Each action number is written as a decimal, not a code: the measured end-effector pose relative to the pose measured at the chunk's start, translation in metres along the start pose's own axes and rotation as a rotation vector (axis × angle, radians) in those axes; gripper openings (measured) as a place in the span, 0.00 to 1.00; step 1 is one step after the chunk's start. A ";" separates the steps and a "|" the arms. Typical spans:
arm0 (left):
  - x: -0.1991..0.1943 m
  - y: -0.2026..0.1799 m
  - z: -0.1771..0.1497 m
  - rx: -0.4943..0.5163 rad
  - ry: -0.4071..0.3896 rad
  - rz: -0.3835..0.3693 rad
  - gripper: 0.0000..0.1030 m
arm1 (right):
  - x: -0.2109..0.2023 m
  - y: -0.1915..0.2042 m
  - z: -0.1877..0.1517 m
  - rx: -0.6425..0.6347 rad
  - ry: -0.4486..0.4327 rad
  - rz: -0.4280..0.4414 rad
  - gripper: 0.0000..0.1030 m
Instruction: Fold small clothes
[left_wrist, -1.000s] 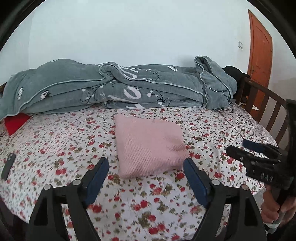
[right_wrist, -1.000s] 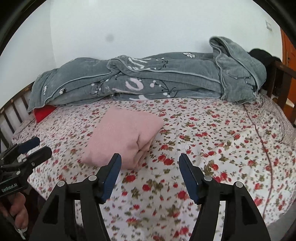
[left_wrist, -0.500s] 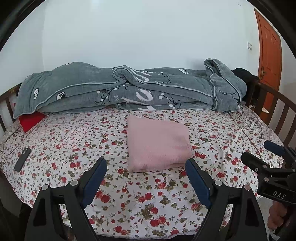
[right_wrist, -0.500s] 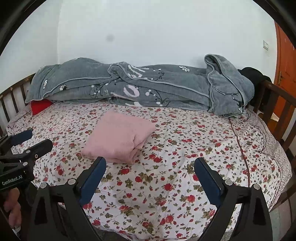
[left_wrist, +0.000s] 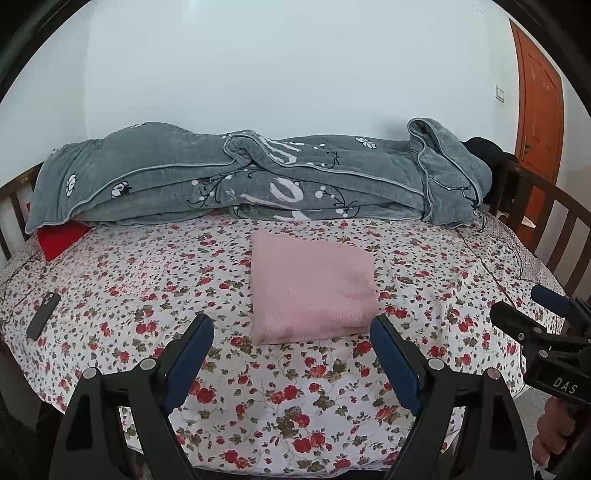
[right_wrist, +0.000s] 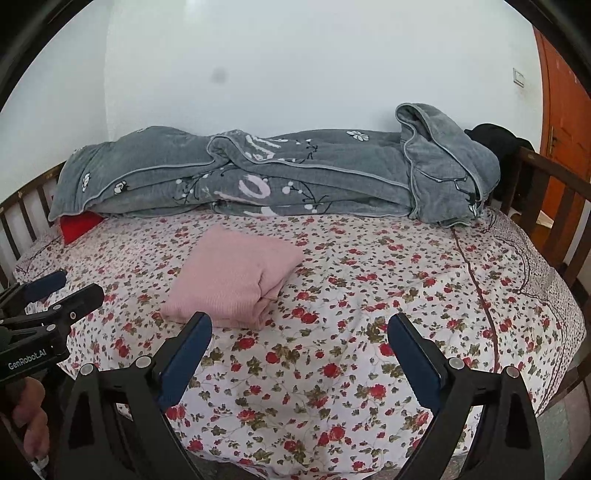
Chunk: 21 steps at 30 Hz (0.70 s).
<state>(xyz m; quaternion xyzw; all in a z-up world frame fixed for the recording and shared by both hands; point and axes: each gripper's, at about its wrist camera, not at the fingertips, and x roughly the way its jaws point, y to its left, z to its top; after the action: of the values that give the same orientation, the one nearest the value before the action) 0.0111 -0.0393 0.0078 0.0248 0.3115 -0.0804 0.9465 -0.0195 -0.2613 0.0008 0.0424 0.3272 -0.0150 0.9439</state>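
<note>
A pink knitted garment lies folded into a neat rectangle on the floral bed sheet; it also shows in the right wrist view, left of centre. My left gripper is open and empty, held back over the near edge of the bed, in front of the garment and apart from it. My right gripper is open and empty, to the right of the garment. Each gripper shows at the side of the other's view: the right one and the left one.
A rolled grey quilt lies along the far side against the wall. A red pillow peeks out at its left end. A dark phone lies on the sheet at left. Wooden rails bound the bed; an orange door stands at right.
Both grippers have pulled back and up from the folded garment, so more of the bed shows. The right gripper's jaws have opened wider. The garment has not moved.
</note>
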 end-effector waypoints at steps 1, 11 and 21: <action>0.000 -0.001 0.000 0.000 0.000 0.000 0.83 | -0.001 0.000 0.000 0.001 -0.001 -0.001 0.92; 0.000 -0.001 0.001 -0.002 0.000 -0.003 0.83 | -0.006 -0.001 0.002 0.009 -0.011 0.013 0.92; 0.000 0.000 0.001 0.000 0.002 -0.003 0.83 | -0.011 -0.004 0.004 0.011 -0.022 0.011 0.92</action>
<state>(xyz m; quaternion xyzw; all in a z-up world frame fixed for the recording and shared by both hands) 0.0116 -0.0395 0.0087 0.0242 0.3124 -0.0818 0.9461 -0.0259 -0.2656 0.0099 0.0493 0.3164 -0.0121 0.9473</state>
